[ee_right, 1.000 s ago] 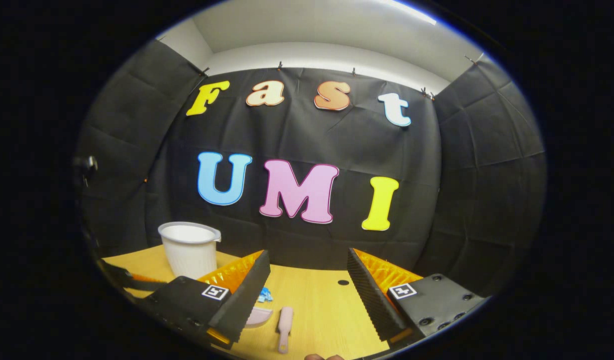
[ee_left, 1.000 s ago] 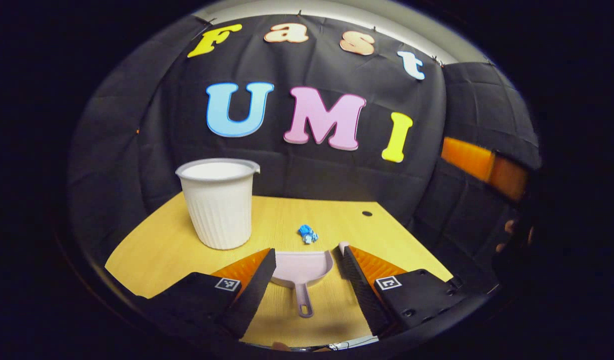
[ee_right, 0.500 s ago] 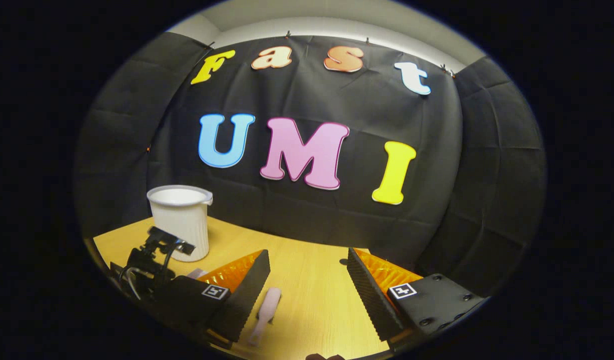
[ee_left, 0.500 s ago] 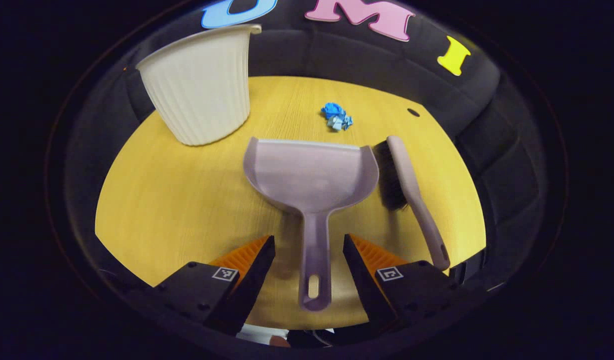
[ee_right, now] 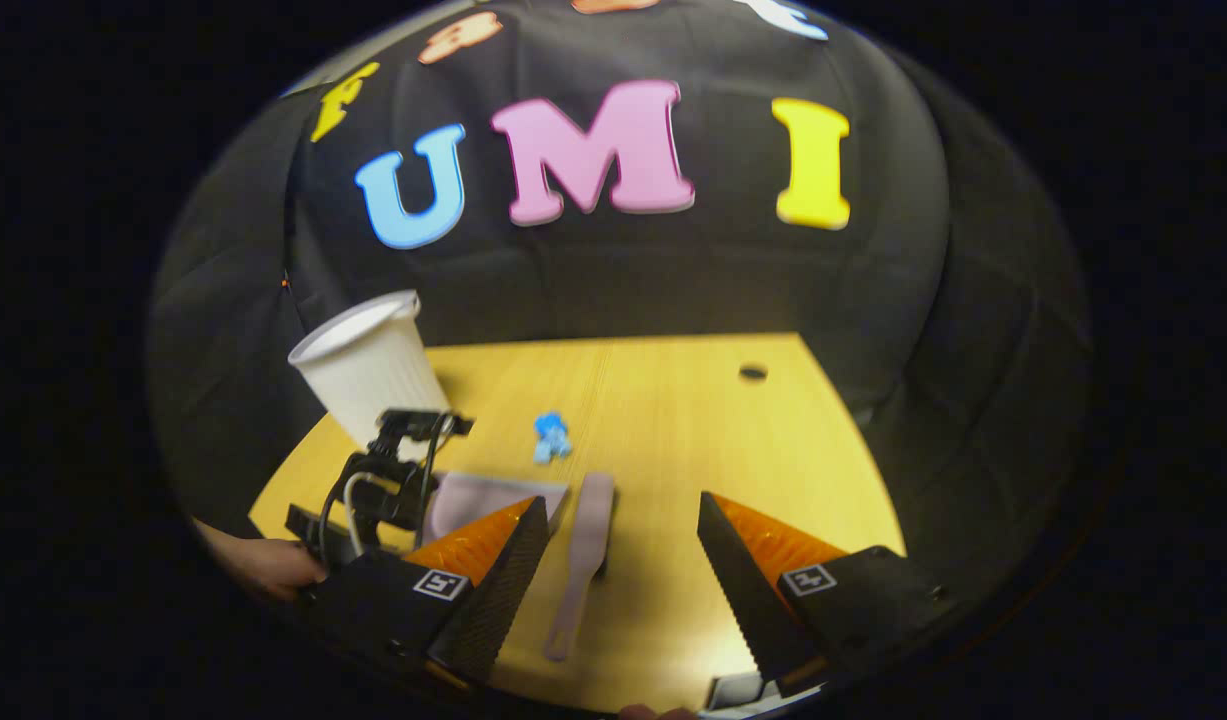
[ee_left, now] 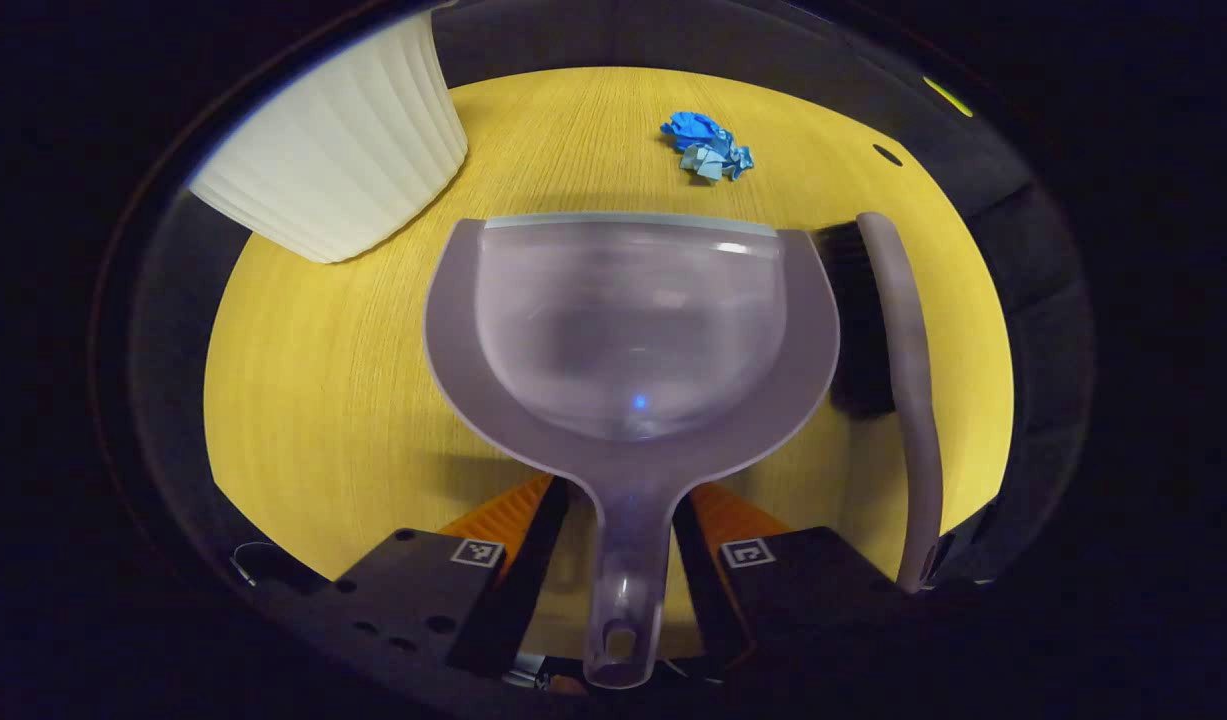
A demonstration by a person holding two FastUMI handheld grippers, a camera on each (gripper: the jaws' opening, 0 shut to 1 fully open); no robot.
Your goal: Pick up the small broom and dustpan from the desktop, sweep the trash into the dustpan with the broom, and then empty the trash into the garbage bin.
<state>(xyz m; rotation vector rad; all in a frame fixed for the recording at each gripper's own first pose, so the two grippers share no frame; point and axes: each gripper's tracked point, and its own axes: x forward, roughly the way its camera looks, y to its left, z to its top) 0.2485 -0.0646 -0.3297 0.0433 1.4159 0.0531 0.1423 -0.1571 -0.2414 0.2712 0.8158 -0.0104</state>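
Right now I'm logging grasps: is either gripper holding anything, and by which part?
The left gripper clasps the dustpan by its handle. The right gripper is open, holding nothing.

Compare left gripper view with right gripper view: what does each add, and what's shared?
Left gripper view: the left gripper straddling the dustpan handle, contact unclear, and the broom with its bristles showing. Right gripper view: the right gripper open over the table, and a hand holding the other gripper. Both: dustpan, broom, bin, blue trash, table.
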